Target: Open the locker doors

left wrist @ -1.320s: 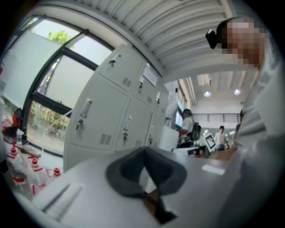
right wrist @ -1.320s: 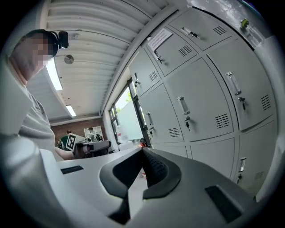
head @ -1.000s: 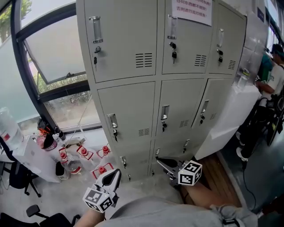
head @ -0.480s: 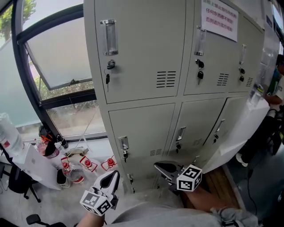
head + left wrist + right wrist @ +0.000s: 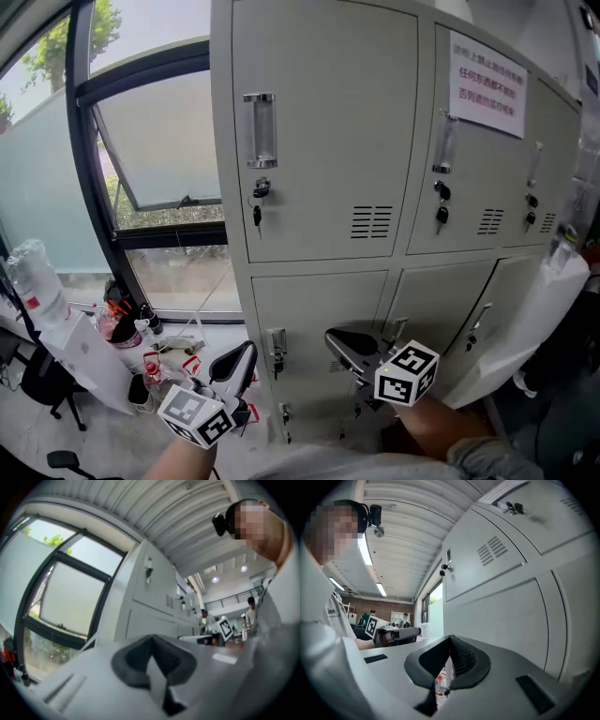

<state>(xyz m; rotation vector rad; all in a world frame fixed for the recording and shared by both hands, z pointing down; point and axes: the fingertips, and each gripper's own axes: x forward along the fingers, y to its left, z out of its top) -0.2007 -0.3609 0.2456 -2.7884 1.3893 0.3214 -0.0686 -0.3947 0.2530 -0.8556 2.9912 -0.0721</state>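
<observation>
the lockers stand with every door shut, their left edge close against the window. the left claw and right claw both have jaws pressed together, holding nothing. they hang in front of the middle-row doors, with open air between. a big bottle and clutter fill the floor left of the lockers.

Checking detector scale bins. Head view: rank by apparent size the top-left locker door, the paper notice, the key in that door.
1. top-left locker door
2. paper notice
3. key
All roughly equally near, so the order holds.
</observation>
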